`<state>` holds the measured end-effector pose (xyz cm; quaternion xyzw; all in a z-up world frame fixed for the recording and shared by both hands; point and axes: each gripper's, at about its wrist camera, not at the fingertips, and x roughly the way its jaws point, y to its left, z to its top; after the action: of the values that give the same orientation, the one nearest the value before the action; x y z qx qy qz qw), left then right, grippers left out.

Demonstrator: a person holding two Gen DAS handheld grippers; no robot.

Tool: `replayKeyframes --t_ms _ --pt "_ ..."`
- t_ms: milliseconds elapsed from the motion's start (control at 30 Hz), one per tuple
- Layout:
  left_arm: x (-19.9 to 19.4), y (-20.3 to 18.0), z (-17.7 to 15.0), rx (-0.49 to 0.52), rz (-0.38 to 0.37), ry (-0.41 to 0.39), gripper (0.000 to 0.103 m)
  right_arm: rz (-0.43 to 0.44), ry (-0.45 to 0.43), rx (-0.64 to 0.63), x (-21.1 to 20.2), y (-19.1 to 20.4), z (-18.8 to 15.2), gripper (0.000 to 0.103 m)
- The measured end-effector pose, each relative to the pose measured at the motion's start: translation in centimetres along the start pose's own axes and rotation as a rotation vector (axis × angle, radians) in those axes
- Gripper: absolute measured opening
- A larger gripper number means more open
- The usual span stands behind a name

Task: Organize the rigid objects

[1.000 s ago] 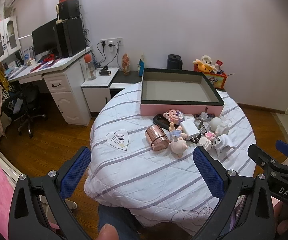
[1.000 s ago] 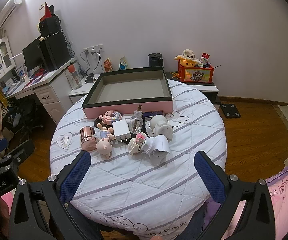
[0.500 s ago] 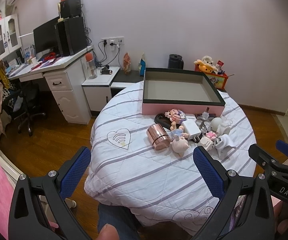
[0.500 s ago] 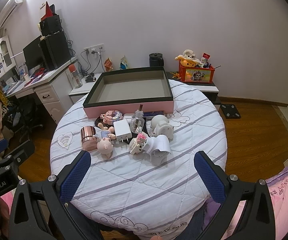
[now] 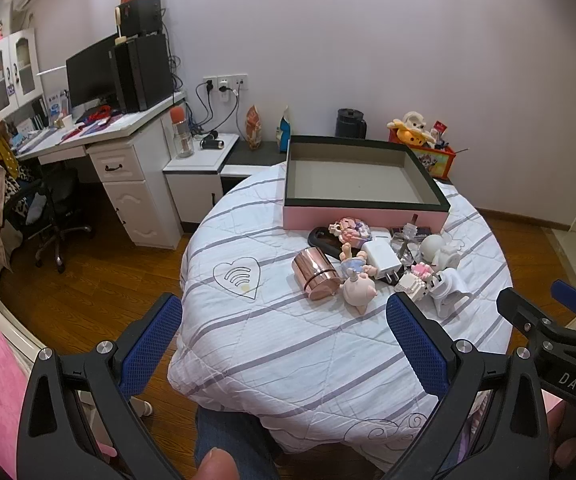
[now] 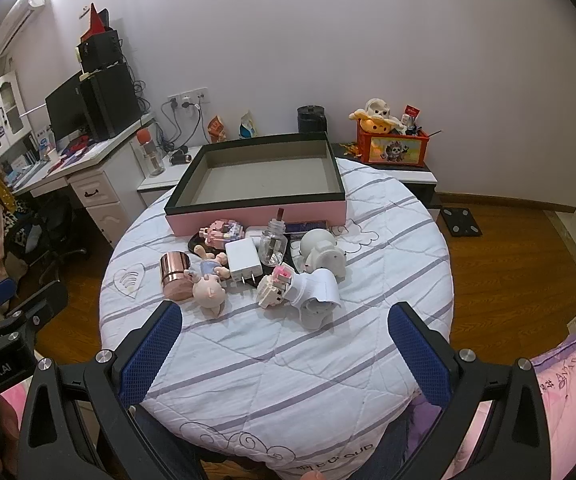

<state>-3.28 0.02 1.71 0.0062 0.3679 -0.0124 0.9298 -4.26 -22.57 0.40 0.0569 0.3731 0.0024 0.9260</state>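
- Left wrist view: left gripper (image 5: 283, 320) at the bottom of the frame, blue pads (image 5: 149, 346) spread wide, nothing between them.
- Round table (image 5: 288, 352) with striped white cloth fills frame centre. Pink tray (image 5: 362, 216) with a dark rim sits at its far side, interior bare.
- Cluster of small items just below the tray: copper tin (image 5: 316, 274) lying on its side, pig figure (image 5: 355, 290) touching it, white charger (image 5: 382, 258) to the right.
- Right gripper (image 5: 548, 320) enters at the right edge.
- Right wrist view: right gripper (image 6: 283, 320) at the bottom of the frame, pads (image 6: 418, 354) spread apart, empty.
- Same cluster at frame centre: copper tin (image 6: 175, 274), pig figure (image 6: 207, 290), white charger (image 6: 243, 260), glass bottle (image 6: 272, 242) upright, white round device (image 6: 324, 254).
- Pink tray (image 6: 259, 216) above the cluster, empty.
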Motion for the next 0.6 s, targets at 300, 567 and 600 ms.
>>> replayKeyframes --t_ms 300,567,600 --pt "1.0 0.2 0.2 -0.002 -0.004 0.017 0.103 0.002 0.018 0.003 0.9 -0.4 -0.1 0.103" --pt "2.8 0.3 -0.3 -0.001 -0.026 0.017 0.103 0.006 0.058 0.012 2.7 -1.0 -0.5 0.103" --pt "3.2 0.2 -0.6 0.004 -0.027 0.017 0.103 0.005 0.064 0.014 3.0 -1.2 -0.6 0.103"
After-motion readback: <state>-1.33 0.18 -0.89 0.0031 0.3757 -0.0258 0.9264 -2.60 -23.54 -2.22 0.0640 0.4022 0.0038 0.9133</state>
